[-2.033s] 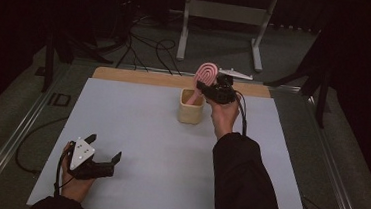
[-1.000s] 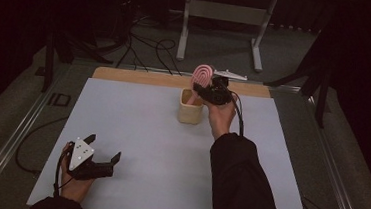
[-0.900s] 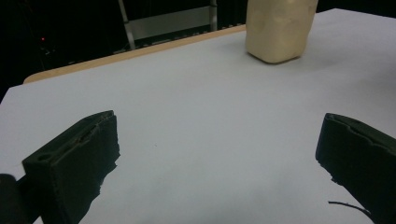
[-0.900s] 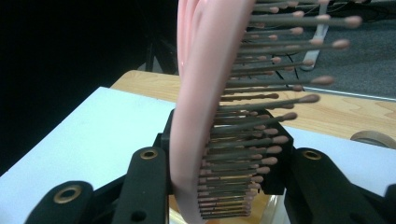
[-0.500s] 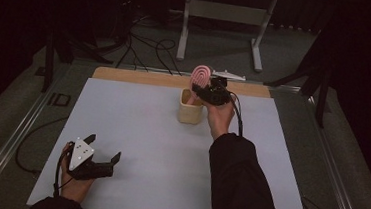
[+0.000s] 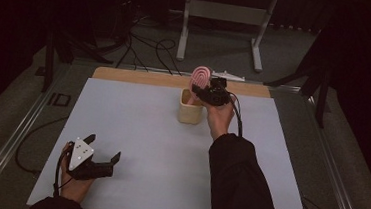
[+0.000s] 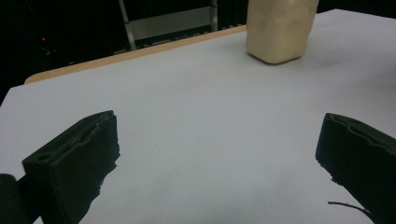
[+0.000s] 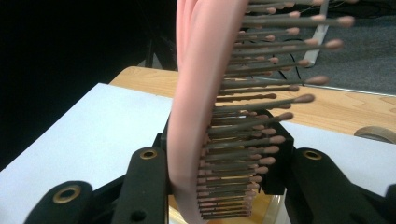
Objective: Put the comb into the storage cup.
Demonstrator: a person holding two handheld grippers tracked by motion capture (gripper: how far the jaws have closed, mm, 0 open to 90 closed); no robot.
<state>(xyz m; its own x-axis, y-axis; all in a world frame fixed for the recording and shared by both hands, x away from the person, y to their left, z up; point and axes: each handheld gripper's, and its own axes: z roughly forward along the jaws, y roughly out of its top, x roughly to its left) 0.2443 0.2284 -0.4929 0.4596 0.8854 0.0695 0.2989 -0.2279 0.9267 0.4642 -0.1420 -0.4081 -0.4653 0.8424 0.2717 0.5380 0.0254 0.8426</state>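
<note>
A pink hairbrush point(image 6: 202, 75) with brown, pink-tipped bristles stands upright, and my right gripper point(image 6: 209, 94) is shut on its lower part. In the right gripper view the brush point(image 8: 201, 93) rises between the two black jaws of that gripper point(image 8: 229, 182), bristles pointing right. It hangs just above the open top of a cream cup point(image 6: 190, 112) at the table's back middle. My left gripper point(image 6: 103, 148) rests at the front left, open with nothing in it. In its own view this gripper point(image 7: 215, 158) faces the cup point(image 7: 280, 28) across bare table.
The white table top point(image 6: 136, 130) has a wooden strip point(image 6: 125, 74) along its back edge. A small white object point(image 6: 228, 76) lies on that strip behind the brush. A metal stand point(image 6: 221, 12) and cables are on the floor beyond.
The right gripper with the brush has shifted slightly to the left, toward the cup's opening, since the earliest frame. The left gripper has not moved.
</note>
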